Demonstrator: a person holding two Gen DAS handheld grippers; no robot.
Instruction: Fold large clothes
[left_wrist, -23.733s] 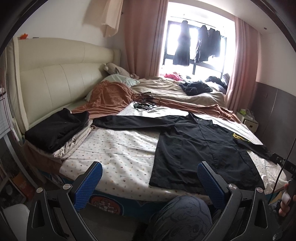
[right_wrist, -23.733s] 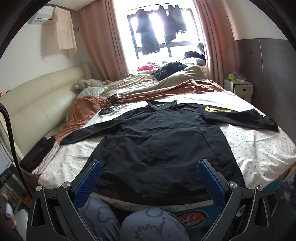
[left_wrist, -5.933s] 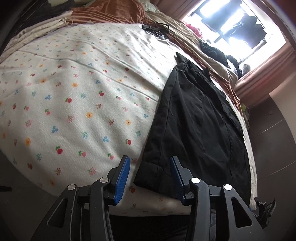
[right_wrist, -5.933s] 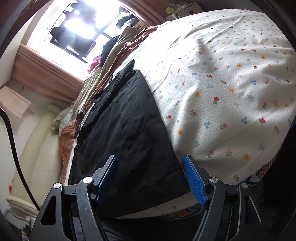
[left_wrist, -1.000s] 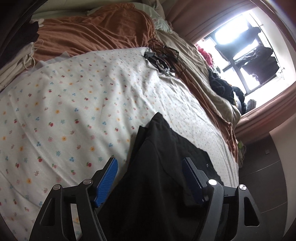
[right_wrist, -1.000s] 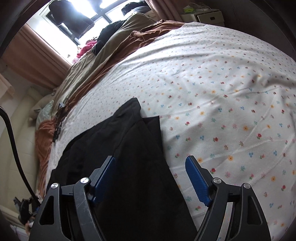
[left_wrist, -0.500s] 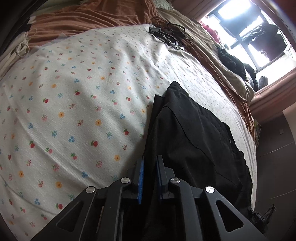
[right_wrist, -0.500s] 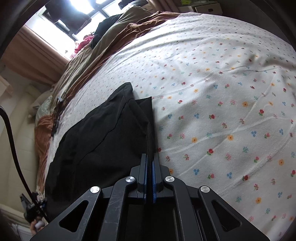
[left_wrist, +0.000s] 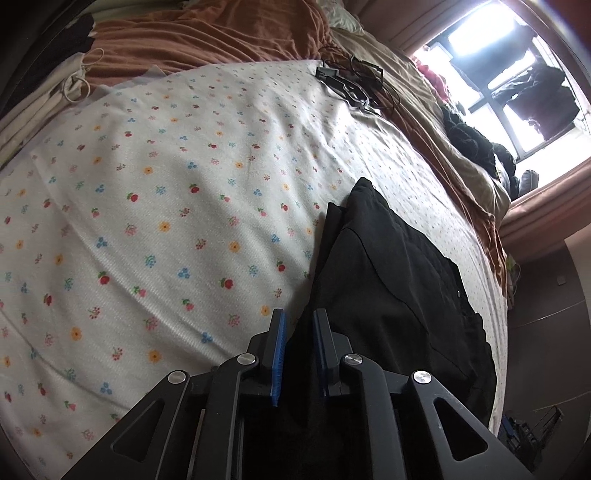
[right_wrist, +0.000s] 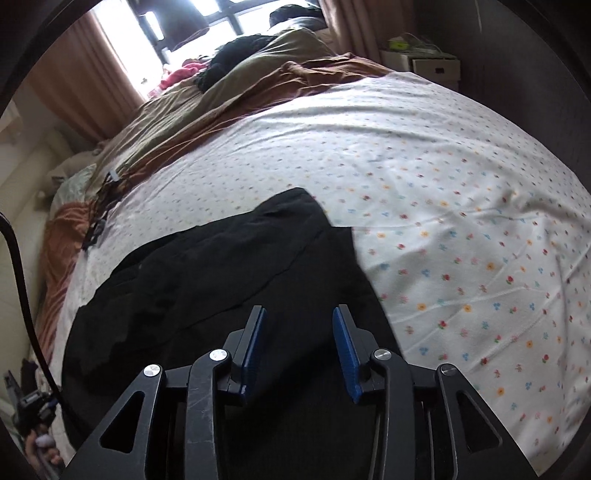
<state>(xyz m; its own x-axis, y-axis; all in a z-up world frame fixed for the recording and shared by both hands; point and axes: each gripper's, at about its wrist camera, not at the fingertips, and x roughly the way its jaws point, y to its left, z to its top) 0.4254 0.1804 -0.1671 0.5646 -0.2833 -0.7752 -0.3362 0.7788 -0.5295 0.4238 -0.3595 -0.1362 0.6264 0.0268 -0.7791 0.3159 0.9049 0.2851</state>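
Item: black jacket (left_wrist: 399, 295), folded into a long band, lay on the floral bedsheet (left_wrist: 155, 206) of the bed, its long axis running from the near edge away toward the window (left_wrist: 517, 85). The collar end (right_wrist: 295, 206) pointed far; the near end passed under both tools.

Left hand-held gripper (left_wrist: 298, 354): stood at the band's left edge. Jaws narrowly apart, dark cloth lying in the gap between the blue pads (left_wrist: 277, 354); whether they pinched it could not be told.

Right hand-held gripper (right_wrist: 298, 350): stood over the band near its right edge. Jaws plainly apart, wider than the left; black cloth showed between and beneath them, no pinch visible.

Relation for the coming move: the garment stretched straight ahead of both tools, each at its own side of the near end, neither clearly nearer. A further fold would probably carry that end forward along the long axis.

Also present: rust-brown blanket (left_wrist: 207, 33), tangled black cables (left_wrist: 354, 81), white nightstand (right_wrist: 424, 62).
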